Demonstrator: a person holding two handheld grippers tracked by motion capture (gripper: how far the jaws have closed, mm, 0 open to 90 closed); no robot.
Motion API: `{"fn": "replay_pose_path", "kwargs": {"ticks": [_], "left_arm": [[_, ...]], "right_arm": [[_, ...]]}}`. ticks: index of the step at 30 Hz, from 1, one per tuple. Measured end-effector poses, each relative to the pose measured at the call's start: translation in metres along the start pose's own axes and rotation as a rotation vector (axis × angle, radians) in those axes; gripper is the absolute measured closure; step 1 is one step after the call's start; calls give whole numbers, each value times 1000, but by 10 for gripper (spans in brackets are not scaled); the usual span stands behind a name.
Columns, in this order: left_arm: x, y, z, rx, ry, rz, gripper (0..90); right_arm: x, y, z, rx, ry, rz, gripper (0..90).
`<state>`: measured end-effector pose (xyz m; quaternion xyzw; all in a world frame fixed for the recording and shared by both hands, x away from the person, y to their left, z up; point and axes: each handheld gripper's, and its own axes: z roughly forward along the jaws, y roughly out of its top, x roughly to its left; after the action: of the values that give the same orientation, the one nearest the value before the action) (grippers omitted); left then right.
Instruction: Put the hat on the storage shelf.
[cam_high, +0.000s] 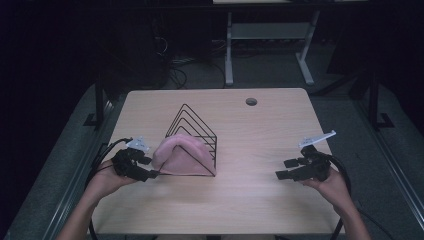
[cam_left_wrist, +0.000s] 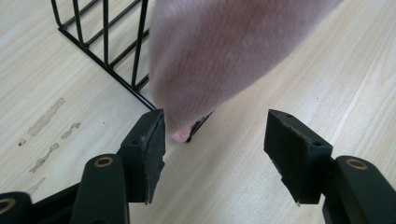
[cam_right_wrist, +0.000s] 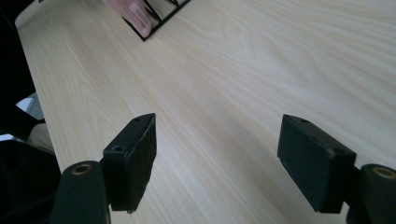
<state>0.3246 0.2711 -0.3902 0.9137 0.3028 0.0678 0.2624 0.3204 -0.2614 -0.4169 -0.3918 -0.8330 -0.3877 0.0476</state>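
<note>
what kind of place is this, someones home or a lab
Probably a lab or workshop recording station, not a home: a bare wooden table under dim light, a metal-framed bench behind it, loose cables on the floor, and a hand-held left gripper beside a wire rack.

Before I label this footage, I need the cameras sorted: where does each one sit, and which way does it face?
High view: above the person's side, looking forward and down on the table; both forearms, left hand-held gripper and right hand-held gripper show.
Left gripper view: rides the left hand-held gripper, facing the pink cloth and wire rack; open jaws show.
Right gripper view: rides the right hand-held gripper, facing along bare tabletop; open jaws show.
All three share cloth and rack.
</note>
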Motion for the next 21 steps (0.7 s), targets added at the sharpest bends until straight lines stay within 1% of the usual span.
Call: {"fn": "replay_pose_path", "kwargs": {"ticks": [2, 5, 8, 9, 10, 11, 12, 14, 17, 21], "left_arm": [[-1, -1, 1, -2, -6, -3, 375], [-2, -3, 2, -2, -9, -7, 361], [-3, -4, 0, -17, -12, -11, 352], [-3, -5, 0, -27, -16, -18, 350], [-4, -5, 0, -28, -17, -15, 346], [-5, -5, 0, -21, -13, -2, 344], [-6, -6, 0, -26, -13, -3, 344], [-6, -8, 0, -33, -13, -5, 341], [-7, -12, 0, -50, -20, -22, 338], [-9, -18, 2, -59, -17, -22, 334]], "right_arm": [[-1, -5, -2, 9, -7, 4, 277], [-3, -13, -5, 5, -12, 15, 276], [-4, -20, -7, -12, -9, 28, 275], [-5, -22, -8, -12, -11, 28, 274], [-5, -24, -8, -18, -9, 31, 274], [-6, -26, -9, -23, -10, 26, 273], [-6, -28, -9, -22, -11, 33, 271], [-7, -32, -8, -35, -11, 34, 270], [-8, -40, -8, -47, -12, 41, 269], [-7, -51, -10, -66, -17, 52, 268]]}}
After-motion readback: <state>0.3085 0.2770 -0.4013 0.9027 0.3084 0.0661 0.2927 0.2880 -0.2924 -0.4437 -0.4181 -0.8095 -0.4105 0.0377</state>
